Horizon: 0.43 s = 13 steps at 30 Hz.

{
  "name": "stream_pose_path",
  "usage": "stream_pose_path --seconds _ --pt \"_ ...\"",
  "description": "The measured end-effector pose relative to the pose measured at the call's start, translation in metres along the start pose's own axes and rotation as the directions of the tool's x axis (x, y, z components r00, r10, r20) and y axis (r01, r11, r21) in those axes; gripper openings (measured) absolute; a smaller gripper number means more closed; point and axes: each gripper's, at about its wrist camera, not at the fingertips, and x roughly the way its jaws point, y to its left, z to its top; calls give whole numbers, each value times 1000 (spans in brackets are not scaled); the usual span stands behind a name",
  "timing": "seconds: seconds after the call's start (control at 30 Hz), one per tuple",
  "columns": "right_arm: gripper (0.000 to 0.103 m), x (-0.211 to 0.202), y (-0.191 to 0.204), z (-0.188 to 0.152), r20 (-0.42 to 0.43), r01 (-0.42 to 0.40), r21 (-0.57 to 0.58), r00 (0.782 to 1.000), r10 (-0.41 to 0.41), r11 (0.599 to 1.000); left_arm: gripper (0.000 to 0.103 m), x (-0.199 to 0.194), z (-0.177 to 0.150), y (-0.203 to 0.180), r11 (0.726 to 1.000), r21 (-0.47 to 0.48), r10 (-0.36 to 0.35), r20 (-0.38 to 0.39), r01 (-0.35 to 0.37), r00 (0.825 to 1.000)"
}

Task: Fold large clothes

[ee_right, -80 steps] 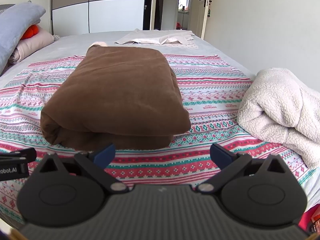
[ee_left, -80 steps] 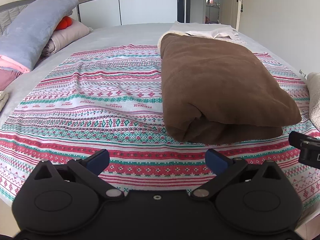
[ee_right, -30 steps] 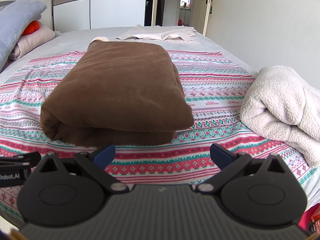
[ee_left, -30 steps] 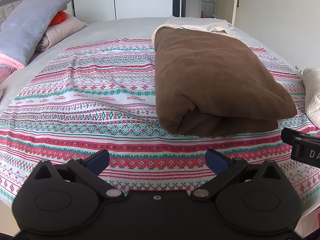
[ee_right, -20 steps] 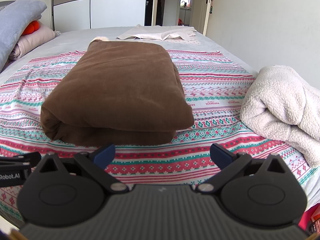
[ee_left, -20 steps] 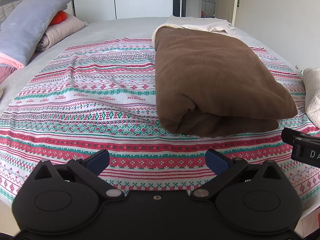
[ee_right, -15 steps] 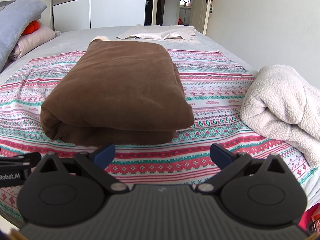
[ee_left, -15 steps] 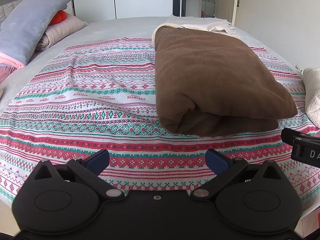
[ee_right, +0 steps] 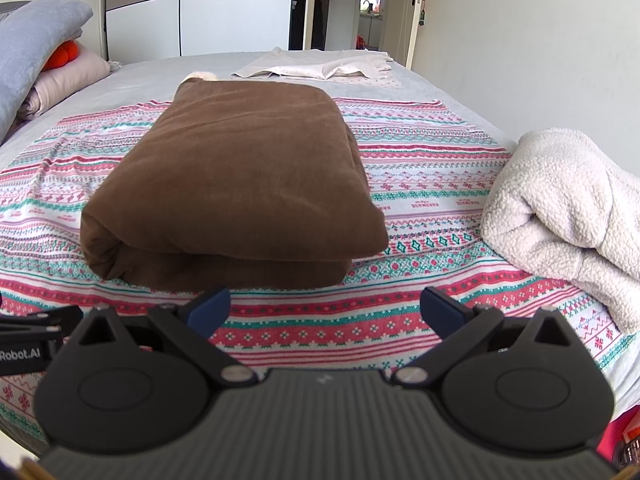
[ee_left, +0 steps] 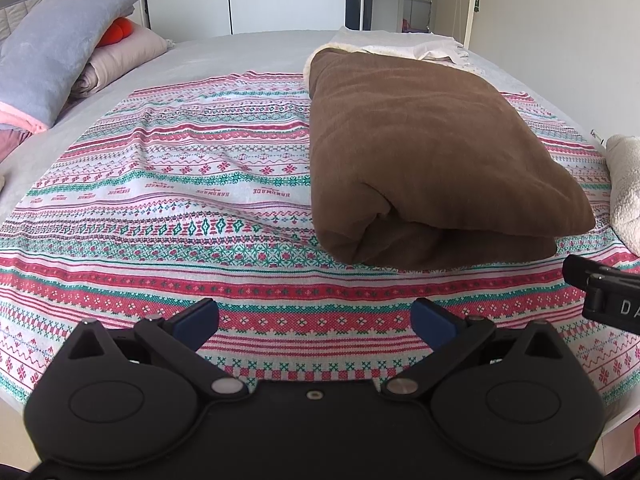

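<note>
A brown garment [ee_left: 424,144] [ee_right: 240,176] lies folded into a thick rectangle on a patterned red, green and white cloth [ee_left: 168,184] [ee_right: 420,184] spread over the bed. My left gripper [ee_left: 314,318] hovers open over the cloth's near edge, left of the bundle's front end, holding nothing. My right gripper [ee_right: 324,308] is open too, just short of the bundle's front fold, with nothing between its blue-tipped fingers. Each gripper's side shows at the other view's edge.
A cream fleece bundle [ee_right: 568,216] [ee_left: 624,188] lies at the bed's right edge. A pale garment [ee_right: 320,68] is spread at the far end. Grey and pink pillows [ee_left: 68,44] with an orange item are stacked at the far left. Wardrobe and open door stand behind.
Since 2.7 s ago both views rose and shifted slightly, so the bed sits a little lower in frame. Over the last second nothing has visibly moved. Both grippers stayed open.
</note>
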Motion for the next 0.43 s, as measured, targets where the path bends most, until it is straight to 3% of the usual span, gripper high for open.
stream_pose_path --seconds 0.43 --pt "103 8 -3 -2 -8 12 10 1000 -12 1000 103 11 2 1 1000 -13 -3 -14 3 1000"
